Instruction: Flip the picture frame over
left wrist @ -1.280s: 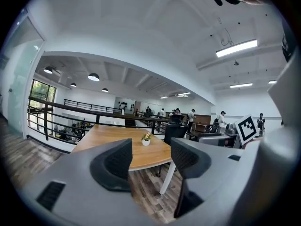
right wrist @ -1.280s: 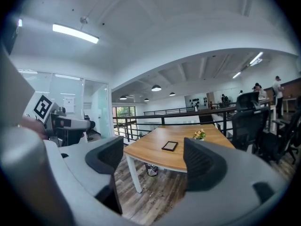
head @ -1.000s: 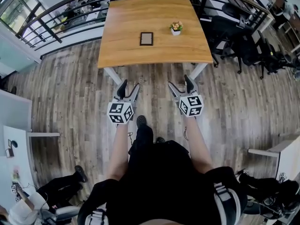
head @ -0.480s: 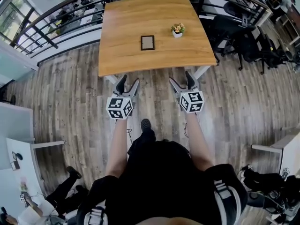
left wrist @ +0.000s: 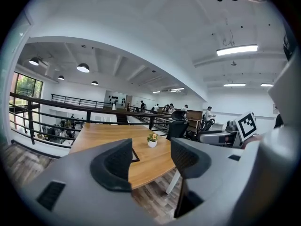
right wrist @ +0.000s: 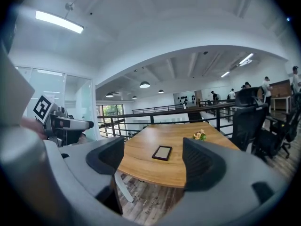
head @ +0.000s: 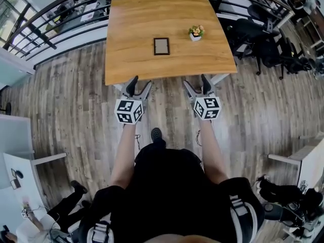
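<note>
- Wood-plank flooring surrounds one light-brown wooden table [head: 152, 19], whose legs are mostly hidden under its top.
- One dark-bordered rectangular picture frame [head: 161, 46] lies flat mid-table. Its contents are too small to make out, and in the left gripper view a jaw covers most of it.
- One small white-potted flower [head: 195, 33] stands apart to the frame's right.
- Two claws, the left gripper [head: 139, 86] and the right gripper [head: 196, 85], hover by the near edge, both released and empty.

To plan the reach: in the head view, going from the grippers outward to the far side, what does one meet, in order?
Left gripper and right gripper, side by side and open → table → frame → flower pot.
</note>
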Tool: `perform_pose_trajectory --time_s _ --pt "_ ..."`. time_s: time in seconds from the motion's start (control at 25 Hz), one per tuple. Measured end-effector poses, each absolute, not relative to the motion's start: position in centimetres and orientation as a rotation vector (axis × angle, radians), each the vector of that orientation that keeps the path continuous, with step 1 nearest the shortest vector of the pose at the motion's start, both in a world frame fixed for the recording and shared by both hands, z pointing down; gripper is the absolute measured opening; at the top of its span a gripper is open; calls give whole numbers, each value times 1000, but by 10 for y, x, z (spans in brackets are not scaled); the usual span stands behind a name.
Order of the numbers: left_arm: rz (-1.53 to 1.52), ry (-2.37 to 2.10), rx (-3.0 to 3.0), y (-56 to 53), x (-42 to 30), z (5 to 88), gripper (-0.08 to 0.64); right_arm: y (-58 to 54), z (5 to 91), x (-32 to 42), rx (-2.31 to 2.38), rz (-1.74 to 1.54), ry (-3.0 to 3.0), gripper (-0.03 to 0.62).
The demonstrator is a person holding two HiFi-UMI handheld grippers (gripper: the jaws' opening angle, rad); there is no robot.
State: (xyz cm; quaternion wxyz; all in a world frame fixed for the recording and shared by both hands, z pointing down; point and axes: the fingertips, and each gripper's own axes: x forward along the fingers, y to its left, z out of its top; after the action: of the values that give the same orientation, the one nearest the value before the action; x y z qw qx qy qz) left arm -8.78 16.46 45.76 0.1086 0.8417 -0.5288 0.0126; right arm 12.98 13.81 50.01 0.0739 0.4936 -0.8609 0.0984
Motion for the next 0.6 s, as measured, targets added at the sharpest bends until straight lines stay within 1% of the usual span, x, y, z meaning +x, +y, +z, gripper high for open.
perform_pose_trajectory --time_s 0.4,0.6 --pt "83 -1465 2521 124 -106 471 273 104 500 101 1533 296 -2545 383" --pt "45 -1418 2507 105 -113 473 273 89 502 89 1550 305 -2527 382"
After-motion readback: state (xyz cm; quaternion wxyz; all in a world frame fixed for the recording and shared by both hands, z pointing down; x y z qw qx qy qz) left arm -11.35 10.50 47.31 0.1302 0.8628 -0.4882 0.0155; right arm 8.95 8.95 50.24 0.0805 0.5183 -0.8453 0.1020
